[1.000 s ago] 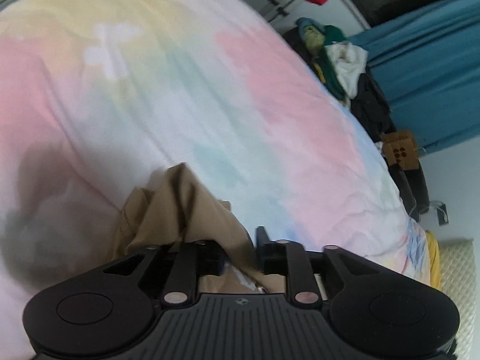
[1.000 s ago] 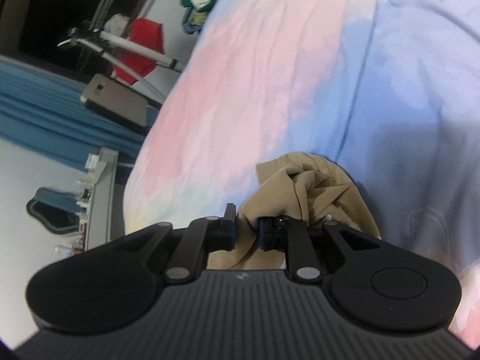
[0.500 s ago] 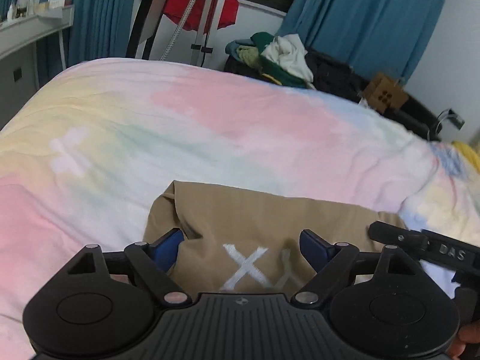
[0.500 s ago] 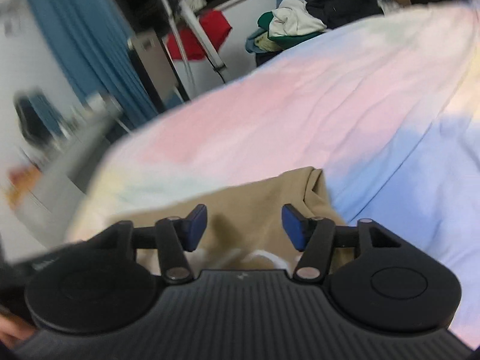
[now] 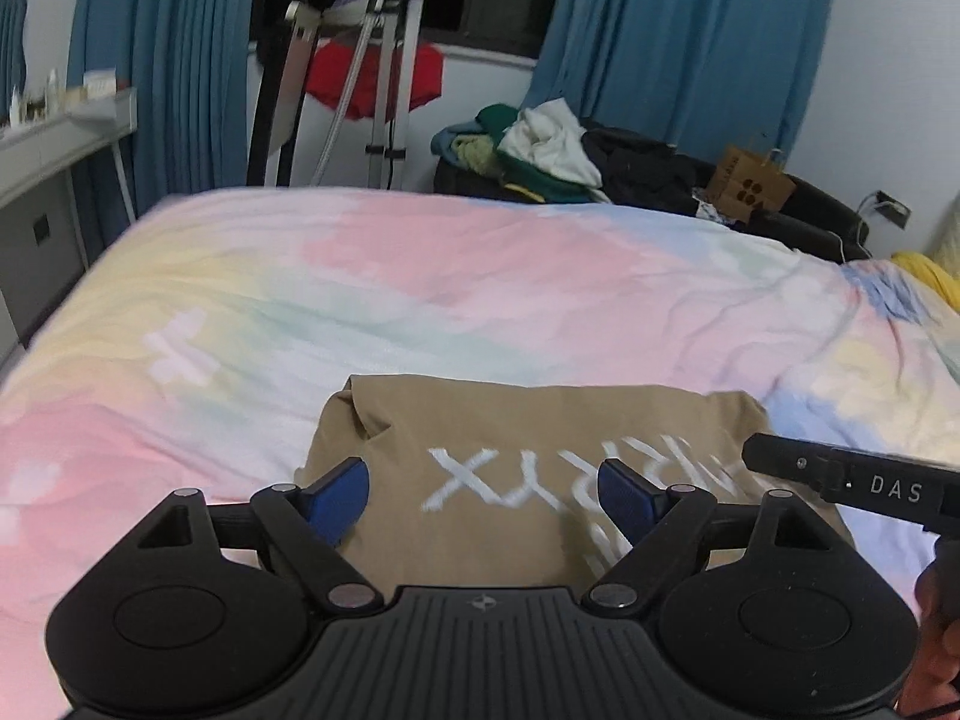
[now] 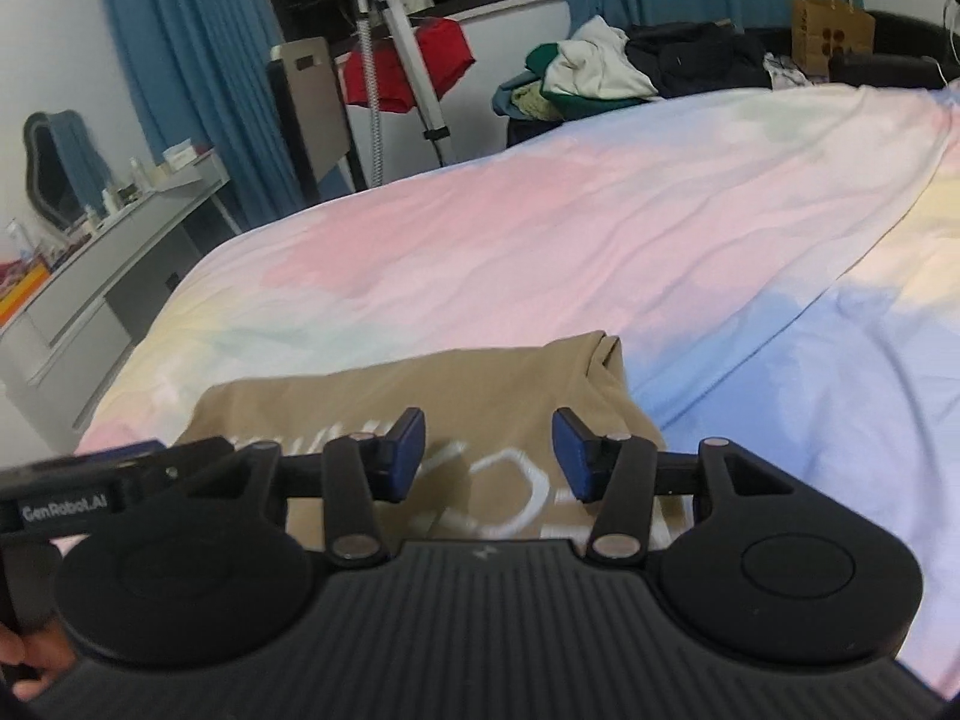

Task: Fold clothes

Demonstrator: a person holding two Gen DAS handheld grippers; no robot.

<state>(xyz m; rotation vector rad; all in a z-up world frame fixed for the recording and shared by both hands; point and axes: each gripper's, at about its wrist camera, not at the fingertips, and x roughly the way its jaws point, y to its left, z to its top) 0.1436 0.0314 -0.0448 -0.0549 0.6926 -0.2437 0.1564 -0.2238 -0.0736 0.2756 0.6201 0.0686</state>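
Note:
A tan shirt (image 5: 528, 420) with white lettering lies folded flat on the pastel bedspread (image 5: 420, 276), close in front of both grippers. It also shows in the right wrist view (image 6: 420, 390). My left gripper (image 5: 483, 492) is open and empty, held just above the shirt's near left part. My right gripper (image 6: 489, 450) is open and empty above the shirt's near right part. The right gripper's body (image 5: 852, 480) shows at the right edge of the left wrist view. The left gripper's body (image 6: 90, 492) shows at the left edge of the right wrist view.
A pile of clothes (image 5: 540, 150) and a brown paper bag (image 5: 750, 186) sit beyond the bed's far edge. A drying rack with a red garment (image 5: 372, 78) stands before blue curtains (image 5: 180, 60). A grey desk (image 6: 90, 270) runs along the left.
One second ago both grippers were shut on bunched tan fabric. They let go, opened wide and drew back. The shirt now lies flat and folded on the bed.

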